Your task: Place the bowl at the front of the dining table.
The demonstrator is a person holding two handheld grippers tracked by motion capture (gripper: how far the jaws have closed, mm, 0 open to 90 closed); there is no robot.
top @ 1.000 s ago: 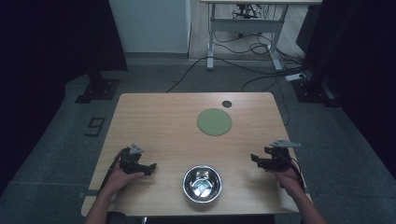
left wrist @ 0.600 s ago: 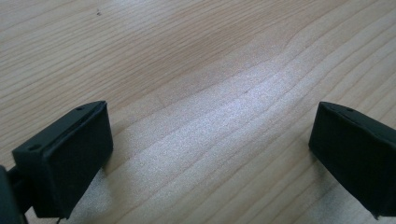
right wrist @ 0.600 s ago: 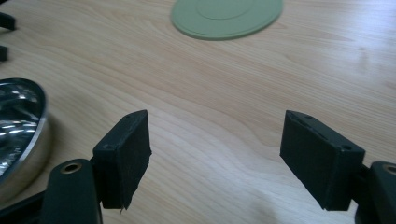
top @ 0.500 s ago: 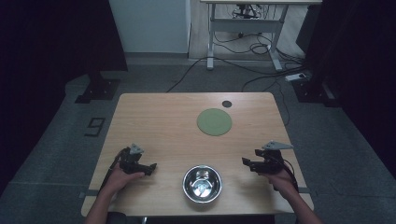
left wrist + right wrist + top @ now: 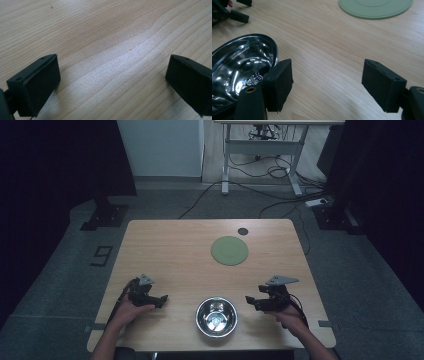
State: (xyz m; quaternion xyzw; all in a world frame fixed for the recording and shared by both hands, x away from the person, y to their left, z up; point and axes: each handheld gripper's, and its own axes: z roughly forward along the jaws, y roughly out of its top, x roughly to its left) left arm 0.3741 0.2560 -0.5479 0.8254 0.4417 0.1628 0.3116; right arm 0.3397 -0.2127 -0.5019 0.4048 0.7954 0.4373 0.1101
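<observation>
1. Wooden table (image 5: 165, 250) is set on a grey floor, with dark curtains to either side and a desk frame with loose cables behind. The near half of the top is kept free as working room.

2. A steel bowl (image 5: 216, 316) stands upright at the near edge, midway between the two hands. That position is judged to suit a reach from either side.

3. A green mat (image 5: 229, 251) lies flat farther back, right of centre and well apart from the bowl. It is judged to be a likely set-down spot, since nothing rests on it. A small dark disc (image 5: 243, 231) lies just beyond it.

4. The right gripper (image 5: 248, 300) is held low and level, pointed at the bowl. Its jaws are spread wide and grasp nothing. In the right gripper view, one pad (image 5: 279, 83) is seen just beside the bowl rim (image 5: 273, 50); contact cannot be told. The wide spread is judged to allow the rim to pass between the pads.

5. The left gripper (image 5: 162, 298) is held low over bare wood, left of the bowl and apart from it. Its jaws are likewise released, with only table grain between the pads (image 5: 40, 85). It is judged to be parked clear of the approach.
</observation>
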